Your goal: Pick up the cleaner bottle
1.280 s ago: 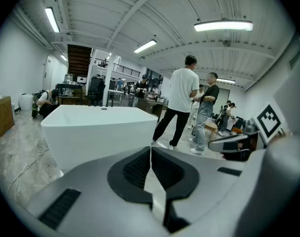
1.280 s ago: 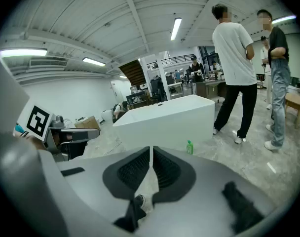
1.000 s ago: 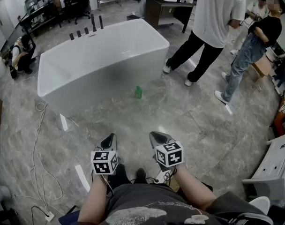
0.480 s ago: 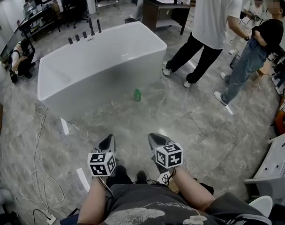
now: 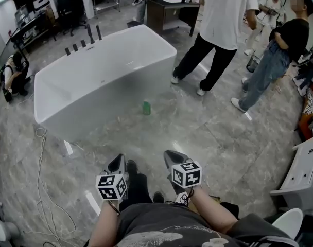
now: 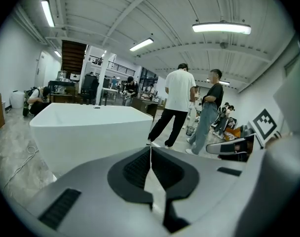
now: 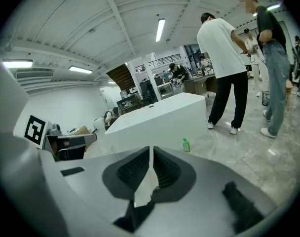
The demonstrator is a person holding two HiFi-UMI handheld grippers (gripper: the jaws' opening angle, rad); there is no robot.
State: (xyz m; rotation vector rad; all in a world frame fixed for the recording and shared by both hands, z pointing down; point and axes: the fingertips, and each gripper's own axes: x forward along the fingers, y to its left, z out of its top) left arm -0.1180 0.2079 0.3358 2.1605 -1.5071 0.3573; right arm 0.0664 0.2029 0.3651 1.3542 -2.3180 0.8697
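Item one, left gripper [image 5: 117, 161] [image 6: 150, 147]: we find the jaws clenched together, tips meeting, nothing between them and nothing touched.

Item two, right gripper [image 5: 172, 156] [image 7: 151, 149]: also clenched tight and empty, held just beside the left one above the grey marble floor [image 5: 208, 138].

Item three, cleaner bottle [image 5: 146, 107] [image 7: 186, 144]: small and green, standing upright on the floor at the foot of the bathtub's near wall, toward its right corner, well apart from both grippers.

Item four, white bathtub [image 5: 94, 94] [image 6: 91, 132] [image 7: 160, 120]: freestanding, with dark tap fittings [image 5: 83, 37] along its far rim. We see only plain white in its basin.

Item five, surroundings: a white cable [image 5: 40, 158] lies on the floor near the left edge. We count a person in a white shirt [image 5: 218, 14] and a person in jeans [image 5: 272, 60] standing past the tub's right corner.
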